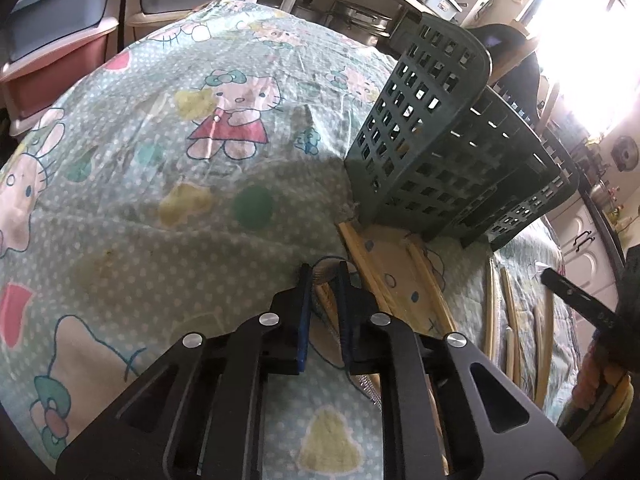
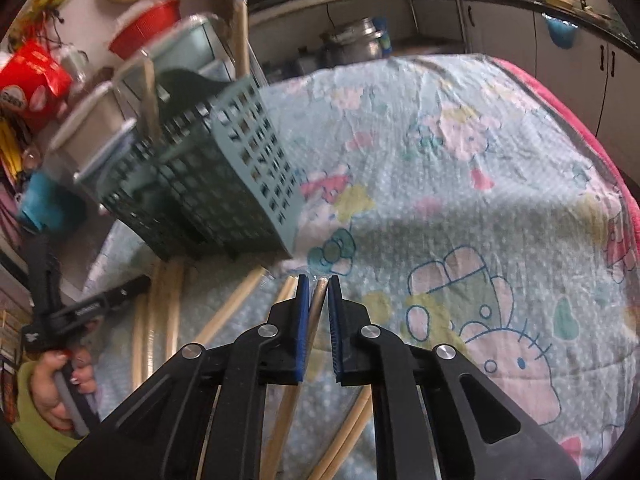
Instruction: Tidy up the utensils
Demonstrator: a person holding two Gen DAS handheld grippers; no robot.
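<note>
A dark green perforated utensil basket (image 1: pixel 436 148) stands on the Hello Kitty cloth (image 1: pixel 168 160); it also shows in the right wrist view (image 2: pixel 208 184). Wooden utensils and chopsticks (image 1: pixel 392 272) lie in front of it. My left gripper (image 1: pixel 323 276) is closed on a wooden utensil handle (image 1: pixel 325 273) just left of the basket's base. My right gripper (image 2: pixel 319 282) is closed on a thin wooden stick (image 2: pixel 316 304) in front of the basket. More chopsticks (image 2: pixel 228 308) lie on the cloth around it.
Plastic storage drawers (image 1: pixel 64 32) stand behind the table at left. Pots and shelves (image 2: pixel 356 44) sit beyond the table's far edge. The other hand-held gripper (image 2: pixel 80 312) appears at the left of the right wrist view. A pink edge (image 2: pixel 580 128) borders the cloth at right.
</note>
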